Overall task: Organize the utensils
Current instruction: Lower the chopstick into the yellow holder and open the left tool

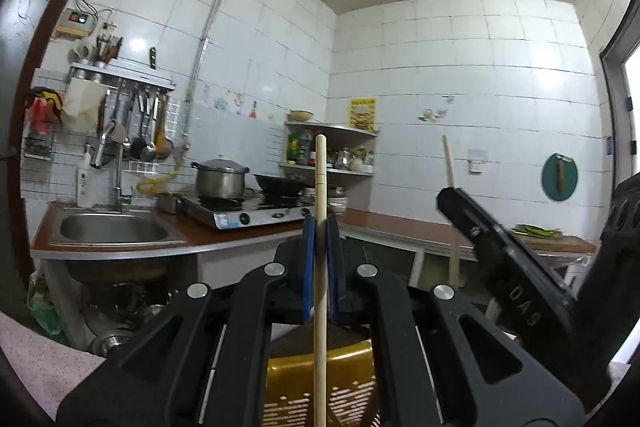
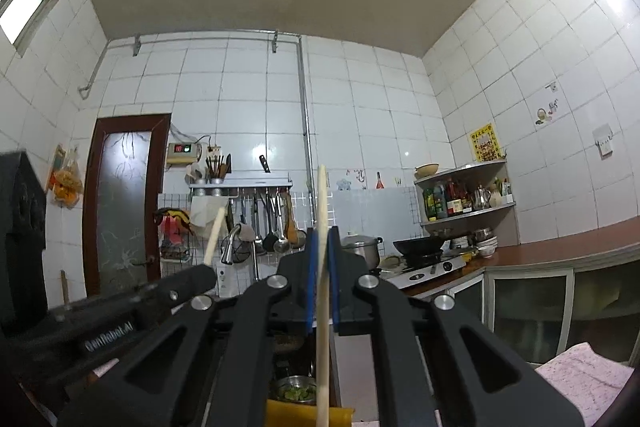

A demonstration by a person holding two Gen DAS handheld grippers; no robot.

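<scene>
My left gripper (image 1: 320,227) is shut on a wooden chopstick (image 1: 320,187) that stands upright between its blue pads and runs down past a yellow slotted basket (image 1: 320,379). My right gripper (image 2: 322,239) is shut on a second wooden chopstick (image 2: 323,211), also upright. The right gripper (image 1: 442,197) shows at the right of the left wrist view with its chopstick (image 1: 449,163) poking up. The left gripper (image 2: 210,271) shows at the lower left of the right wrist view with its chopstick (image 2: 214,235).
A counter (image 1: 248,231) along the white tiled walls carries a sink (image 1: 114,227), a gas stove (image 1: 248,211) with a pot (image 1: 220,179) and a wok (image 1: 280,183). A wall rack (image 1: 120,71) holds hanging ladles. A corner shelf (image 1: 332,147) holds bottles.
</scene>
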